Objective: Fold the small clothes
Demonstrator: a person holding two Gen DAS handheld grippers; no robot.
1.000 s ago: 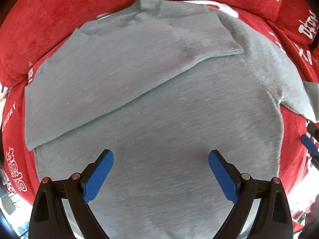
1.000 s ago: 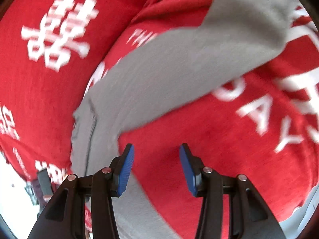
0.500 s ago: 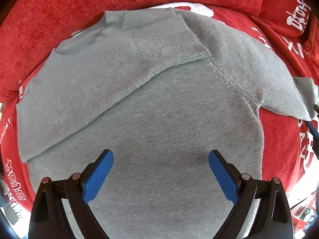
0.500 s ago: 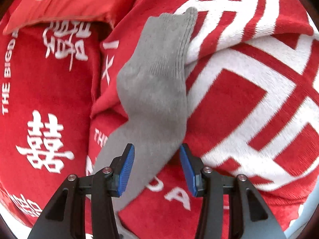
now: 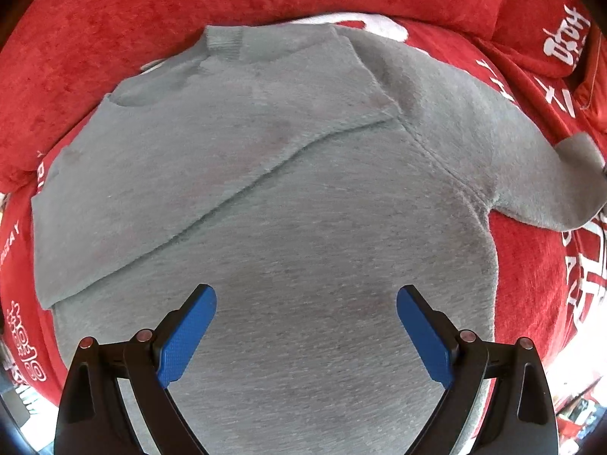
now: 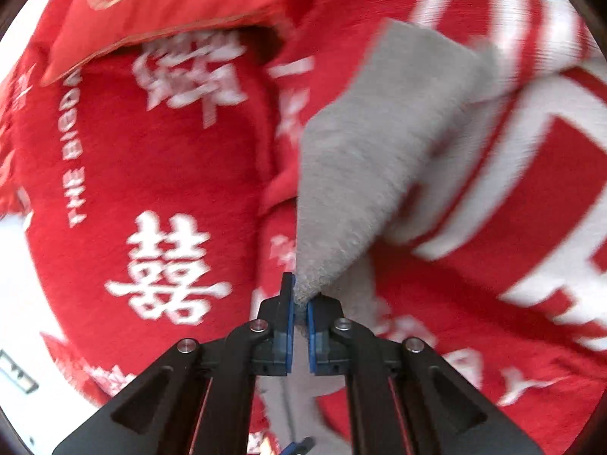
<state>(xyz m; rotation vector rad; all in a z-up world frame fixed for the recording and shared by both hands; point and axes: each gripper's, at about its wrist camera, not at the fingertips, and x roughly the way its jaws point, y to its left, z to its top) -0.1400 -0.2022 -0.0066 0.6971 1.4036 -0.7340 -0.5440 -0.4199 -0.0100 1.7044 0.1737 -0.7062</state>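
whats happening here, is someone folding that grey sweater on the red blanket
Yes. A person with a gripper in each hand is folding a grey sweater spread flat on a red blanket with white lettering. One sleeve already lies folded across the body. The right gripper is shut on the other sleeve, pinching its edge near the cuff while the rest trails over the blanket. The left gripper hangs open above the sweater's lower body, holding nothing.

one grey sweater (image 5: 288, 235), two tools, one red blanket (image 5: 151, 11)
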